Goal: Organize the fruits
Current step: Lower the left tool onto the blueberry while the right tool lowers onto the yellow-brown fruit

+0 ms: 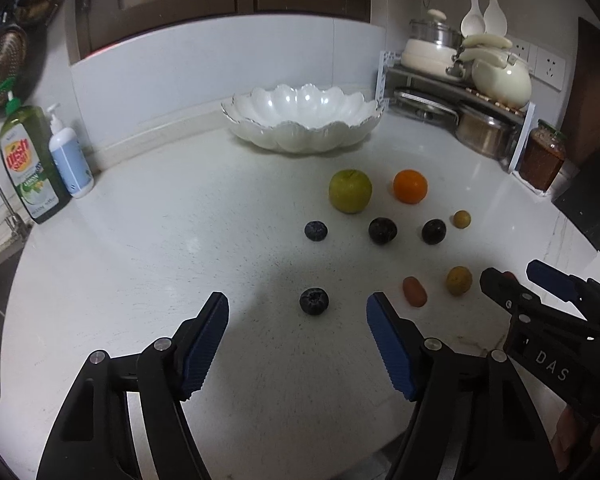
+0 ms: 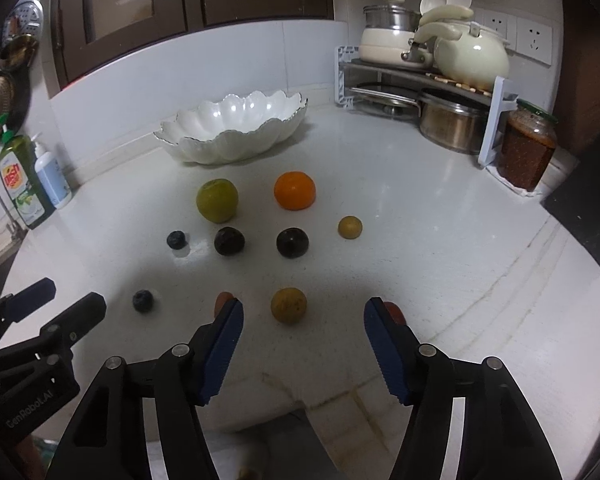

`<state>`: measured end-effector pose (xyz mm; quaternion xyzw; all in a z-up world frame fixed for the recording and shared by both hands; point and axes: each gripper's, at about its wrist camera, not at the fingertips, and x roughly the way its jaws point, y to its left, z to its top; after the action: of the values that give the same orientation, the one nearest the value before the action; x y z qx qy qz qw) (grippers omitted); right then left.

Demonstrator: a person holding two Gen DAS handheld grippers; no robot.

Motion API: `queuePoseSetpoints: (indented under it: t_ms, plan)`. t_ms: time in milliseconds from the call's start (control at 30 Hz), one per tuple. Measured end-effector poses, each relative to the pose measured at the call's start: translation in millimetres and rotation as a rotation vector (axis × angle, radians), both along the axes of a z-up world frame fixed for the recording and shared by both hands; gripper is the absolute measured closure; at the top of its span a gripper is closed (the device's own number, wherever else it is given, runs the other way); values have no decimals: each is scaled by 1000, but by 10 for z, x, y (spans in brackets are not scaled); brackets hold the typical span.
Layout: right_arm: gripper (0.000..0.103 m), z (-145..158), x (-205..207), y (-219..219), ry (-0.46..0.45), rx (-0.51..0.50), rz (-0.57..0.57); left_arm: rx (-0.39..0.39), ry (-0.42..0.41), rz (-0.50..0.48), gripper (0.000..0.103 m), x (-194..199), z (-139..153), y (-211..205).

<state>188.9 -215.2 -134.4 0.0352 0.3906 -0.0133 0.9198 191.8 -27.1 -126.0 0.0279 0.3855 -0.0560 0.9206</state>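
On the desk (image 1: 140, 240), a blueberry (image 1: 314, 301) and a yellow fruit (image 2: 288, 305) are framed by half-open, empty jaws; closure, then transfer to the bowl (image 1: 300, 120), is judged next.

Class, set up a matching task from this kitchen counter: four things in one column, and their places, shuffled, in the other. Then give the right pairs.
Things:
1. bowl
2. orange
3. soap bottle
4. jar

Places:
A. far left, by the pump bottle
B. right of the apple
C. far right, beside the pot rack
D. at the back wall, empty, behind the fruit

Pairs: 1-D, 2-B, 3-A, 4-C
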Motion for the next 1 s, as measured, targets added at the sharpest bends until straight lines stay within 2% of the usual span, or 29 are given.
queuePoseSetpoints:
  t_ms: [267,433,500,567,667,1000]
  plan:
    - [48,-125,145,36,36,-1,3,-8,46,-13,41,201,-175,2]
    - [48,-192,207,57,49,-5,-3,-21,73,-25,45,272,-274,-23]
    - [48,-216,223,59,54,-5,-2,-29,87,-31,50,295,-315,-37]
    - [53,-239,239,60,59,-5,-3,-38,97,-33,51,312,-345,-49]
    - [53,-268,259,53,66,3,-7,-38,102,-36,52,331,-371,-59]
    - [56,-345,320,51,81,-1,-7,-63,153,-47,70,435,-476,-75]
